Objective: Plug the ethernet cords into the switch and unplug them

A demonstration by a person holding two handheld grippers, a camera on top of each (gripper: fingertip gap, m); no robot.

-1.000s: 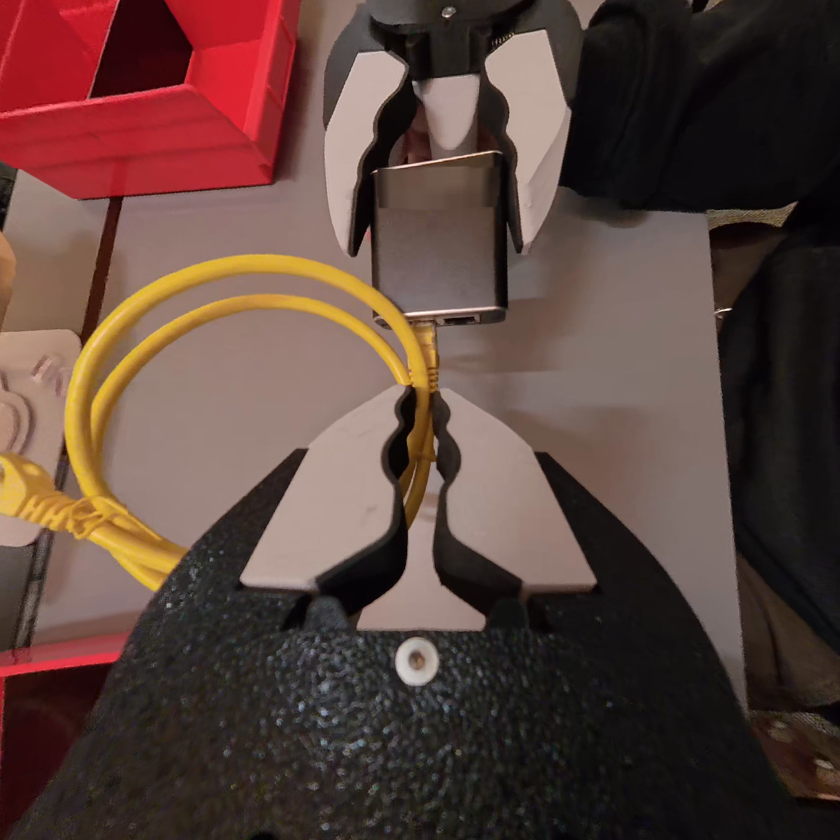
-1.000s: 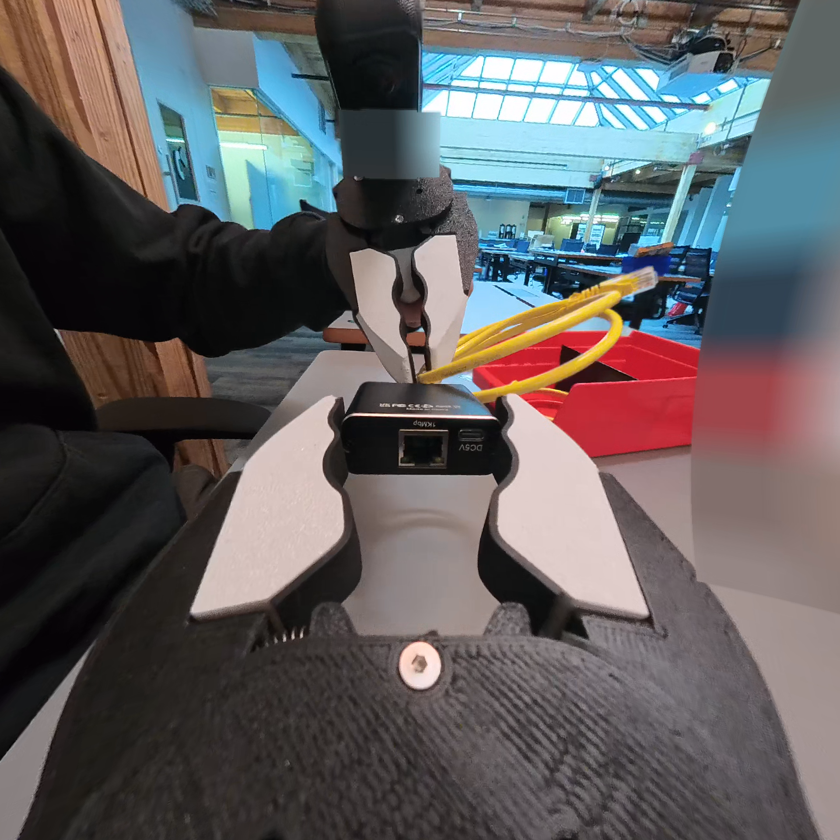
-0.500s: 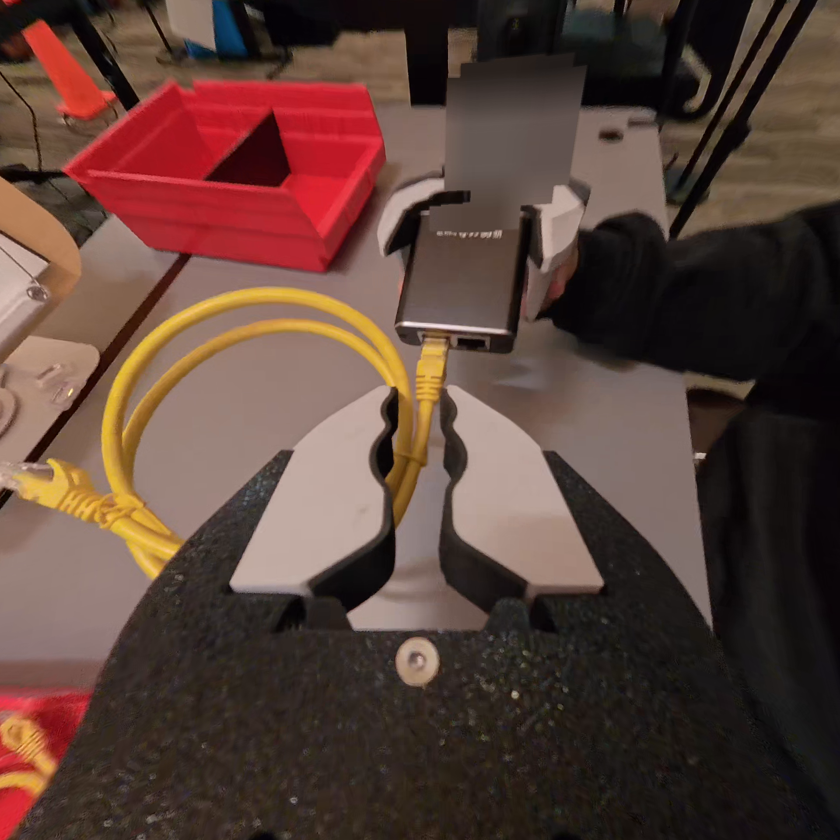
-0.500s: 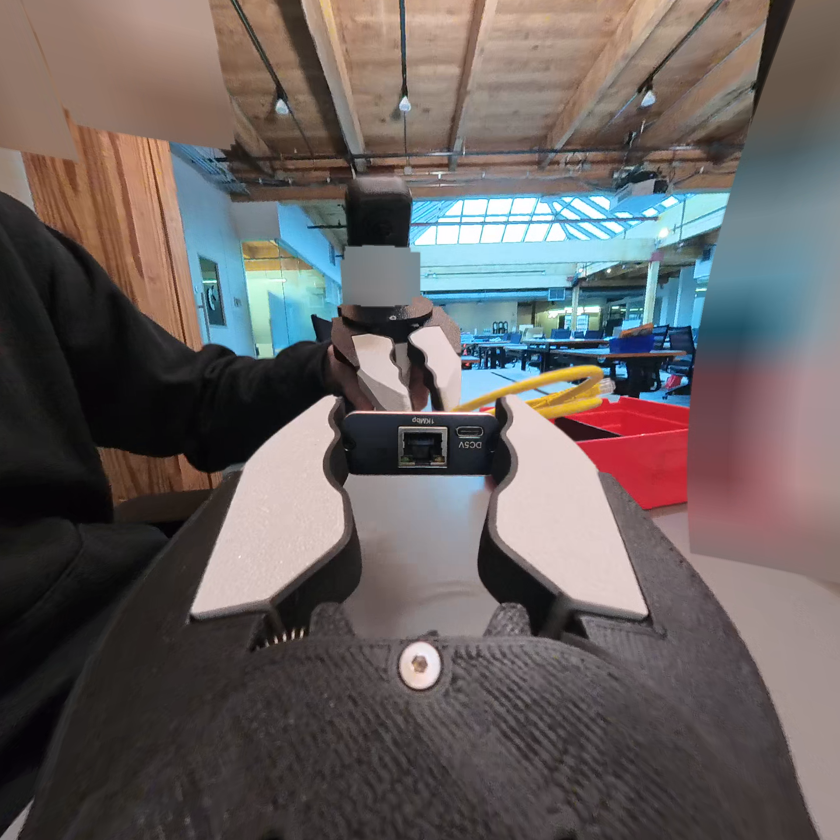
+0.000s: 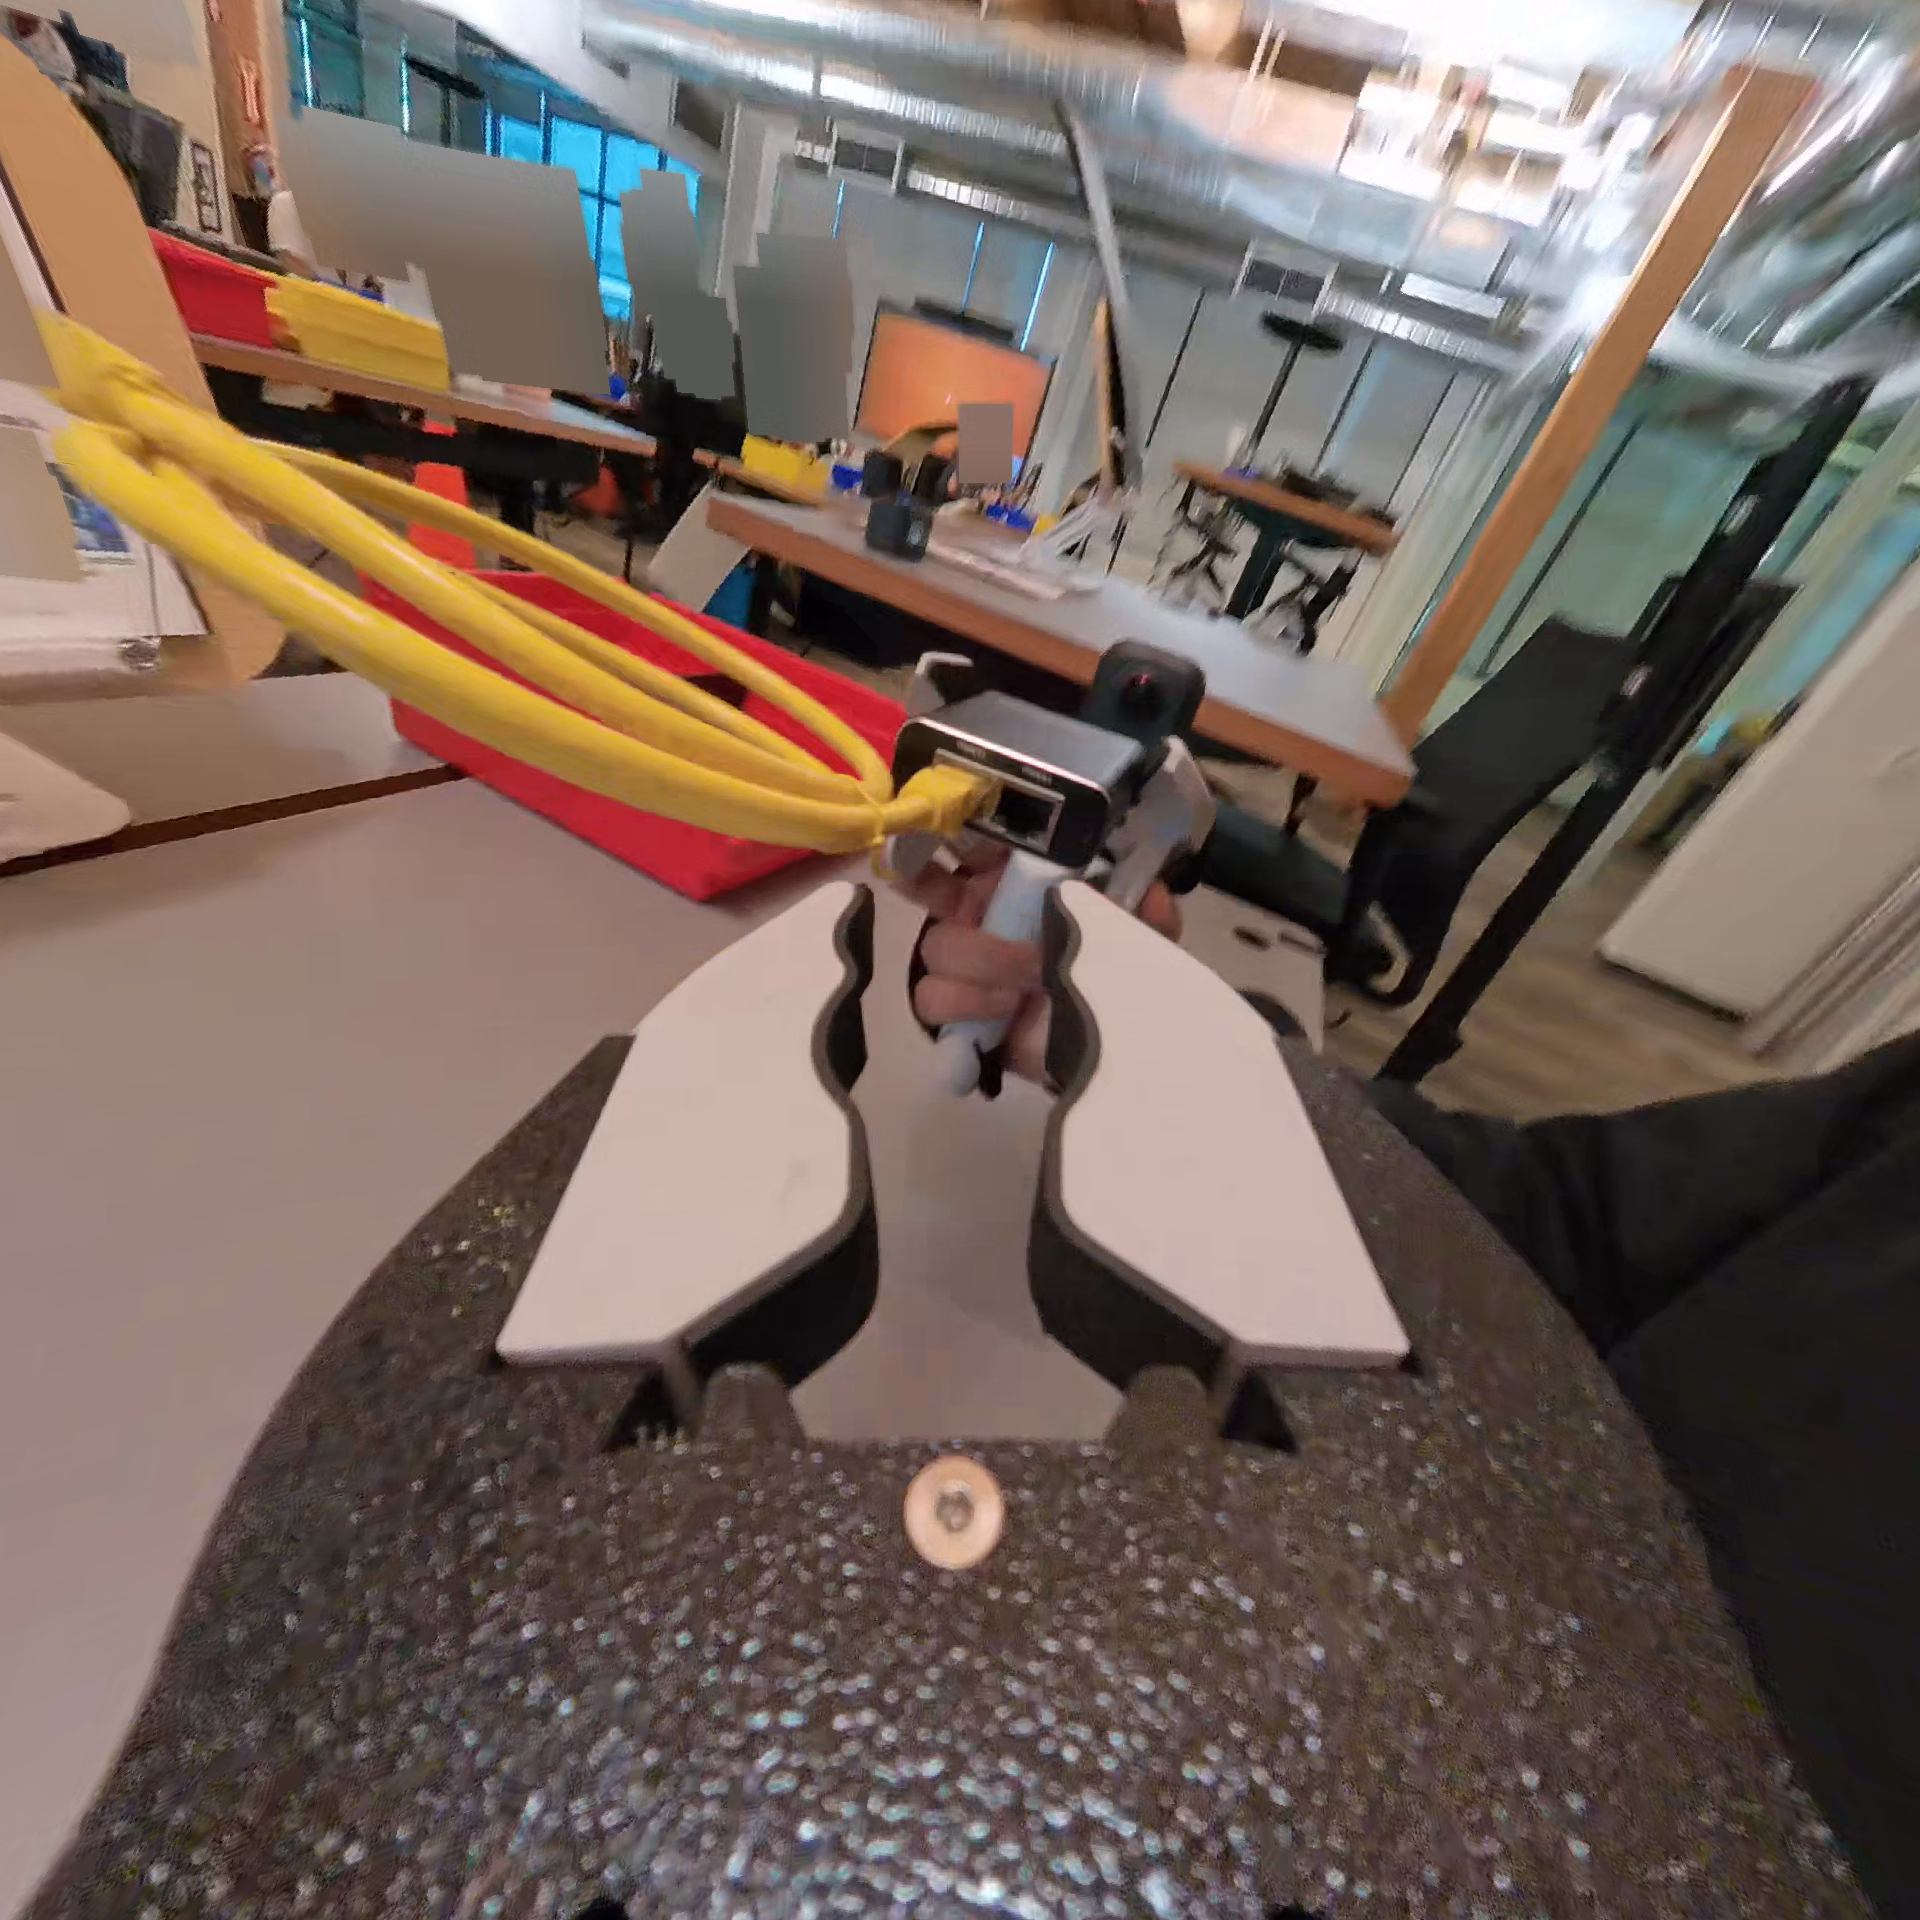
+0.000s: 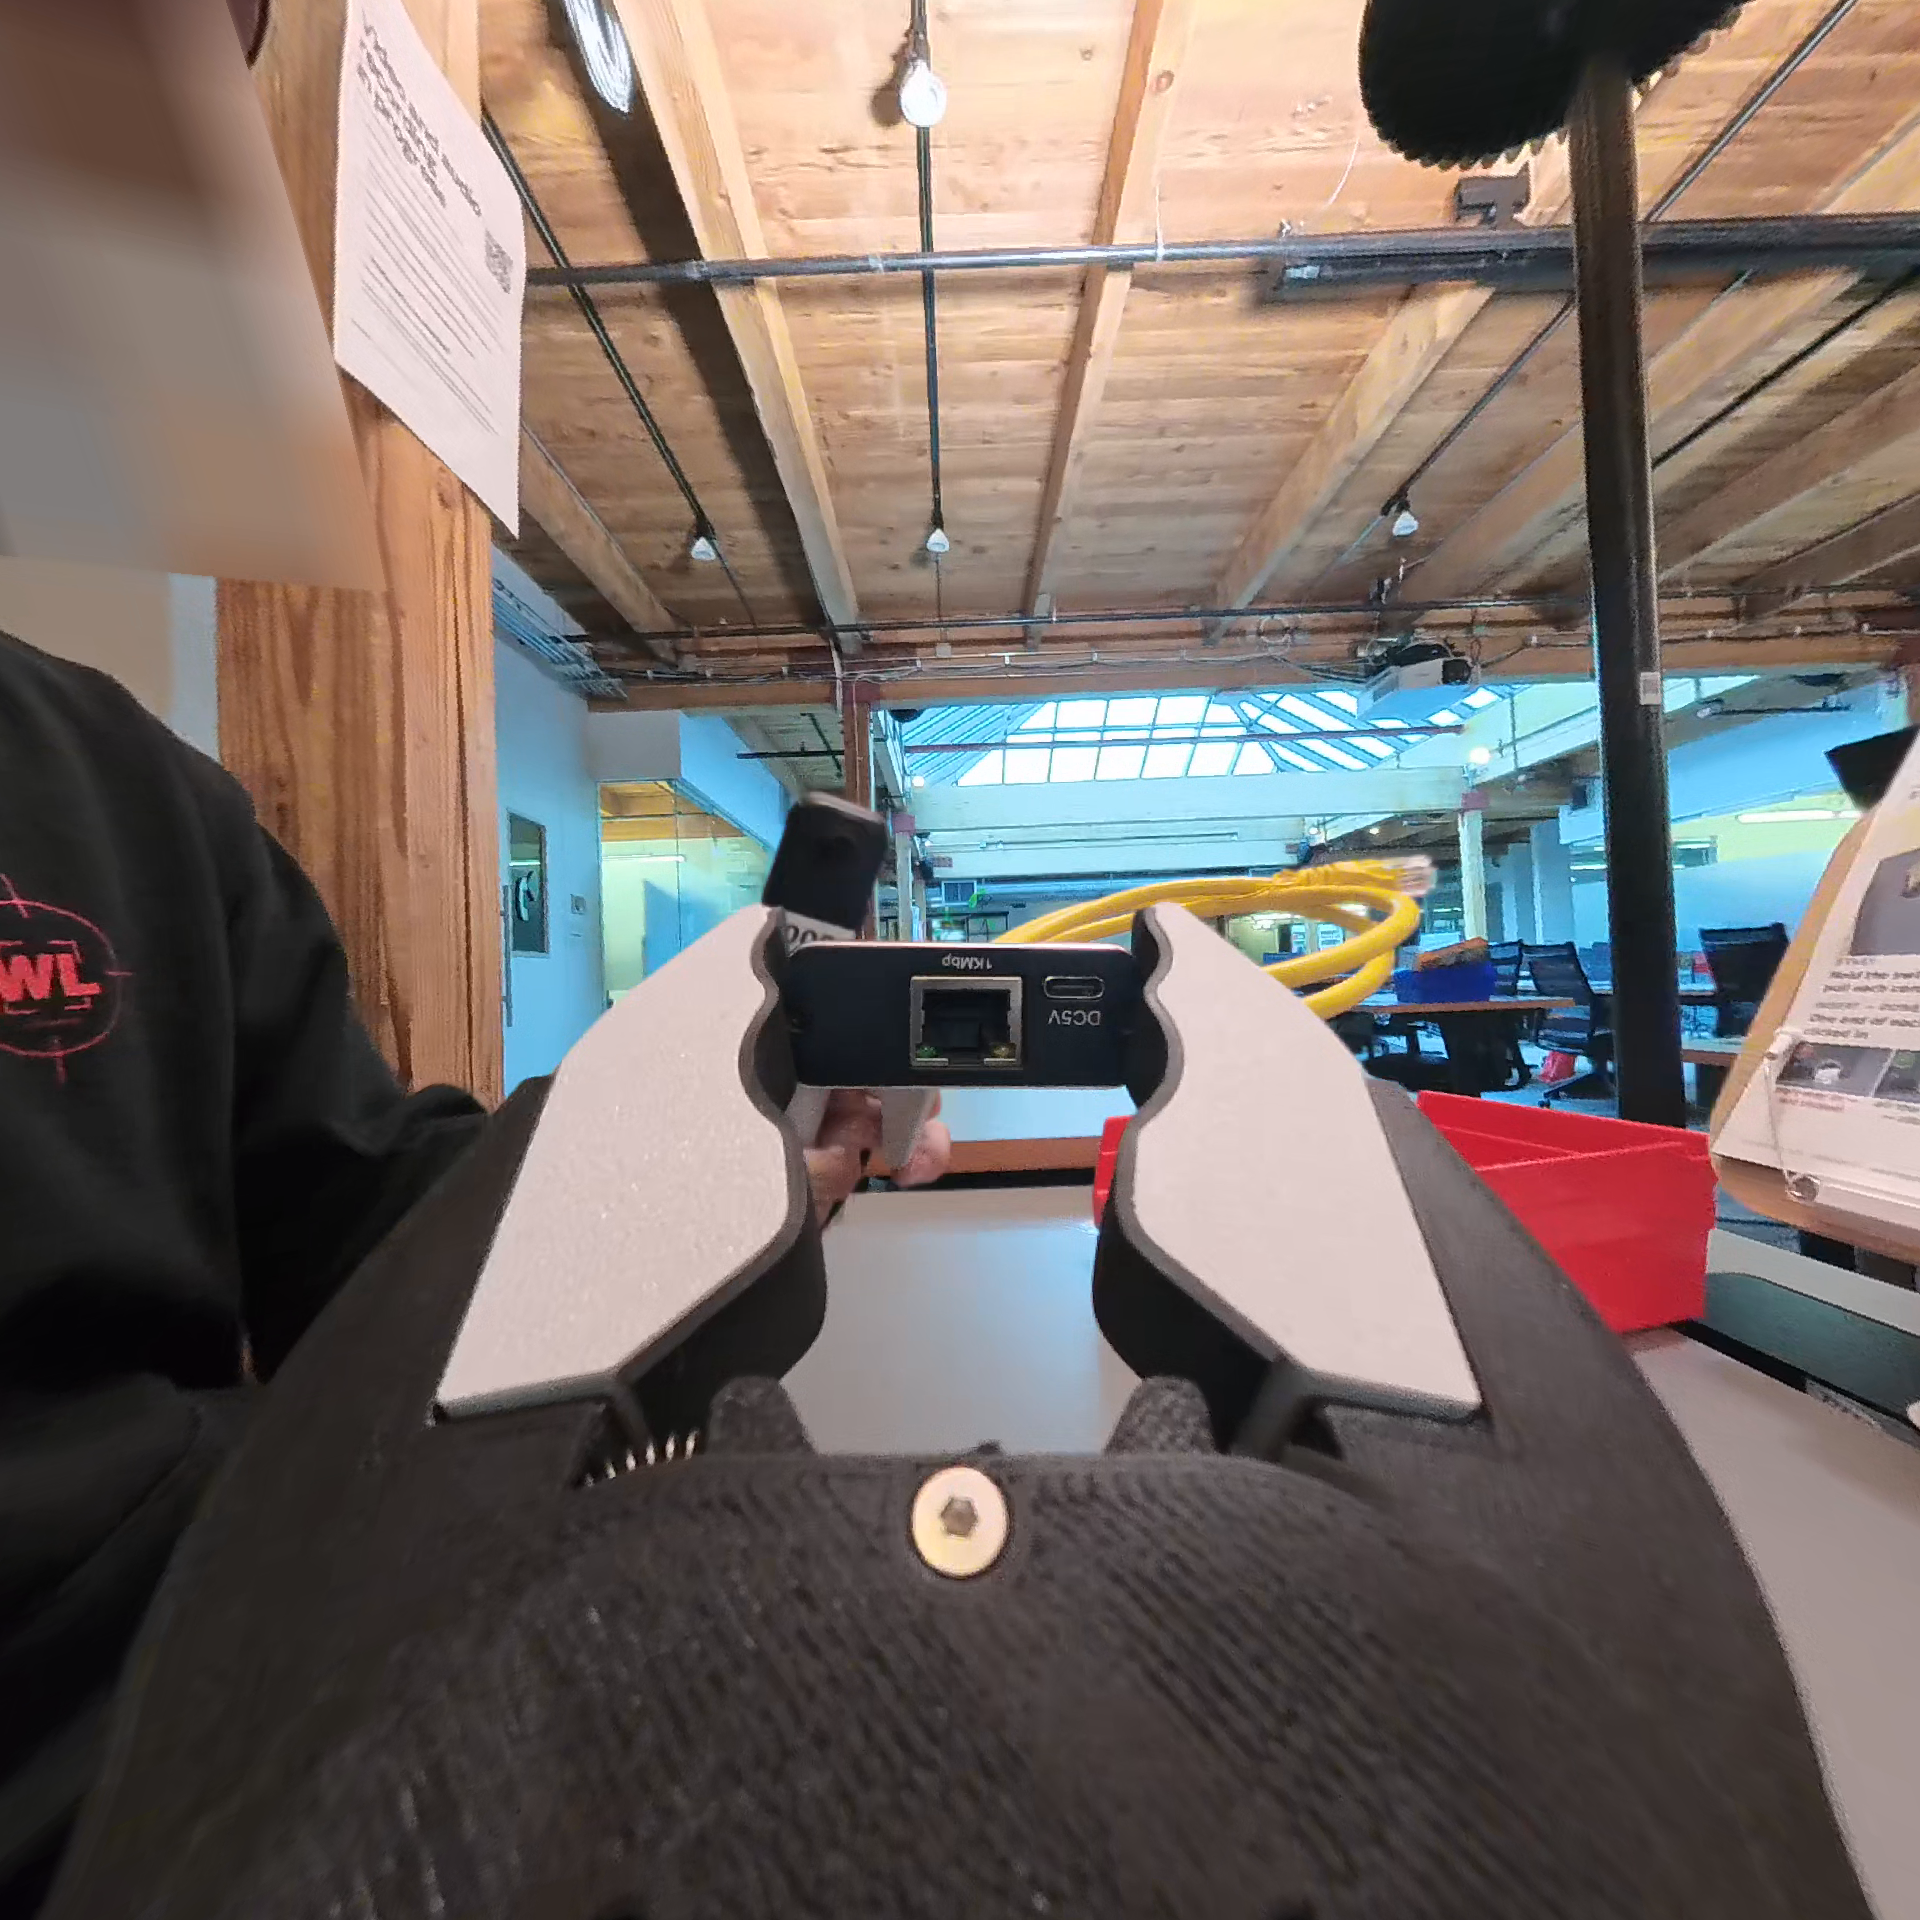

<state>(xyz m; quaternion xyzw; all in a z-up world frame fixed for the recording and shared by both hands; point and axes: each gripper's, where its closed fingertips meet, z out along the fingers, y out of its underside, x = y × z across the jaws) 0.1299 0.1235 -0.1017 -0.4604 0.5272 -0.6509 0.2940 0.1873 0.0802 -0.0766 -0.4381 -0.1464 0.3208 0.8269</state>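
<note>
Your right tongs (image 6: 956,1023) are clamped on the switch (image 6: 961,1015), one finger on each short side, holding it up off the grey table (image 6: 956,1299) with its single-port face turned back toward the camera. Your left tongs (image 5: 956,935) stand parted with nothing between them; the gap is moderate, and through it the left wrist view shows your hand (image 5: 971,997) on the other tool's white trigger.

In that same view the switch (image 5: 1023,774) hangs in the air just beyond the left fingertips, well above the table (image 5: 260,1039). The yellow ethernet cord (image 5: 499,665) has one plug (image 5: 940,805) seated in the left-hand port (the port beside it is empty), and its bundled loops sweep up and away to the left, with the free end (image 5: 88,369) near the picture's edge. From the right wrist view the cord (image 6: 1309,925) arcs out behind the switch toward the right.

A red bin (image 5: 644,748) sits on the table behind the cord. Your black sleeve (image 5: 1662,1195) fills the right side of the left wrist view.
</note>
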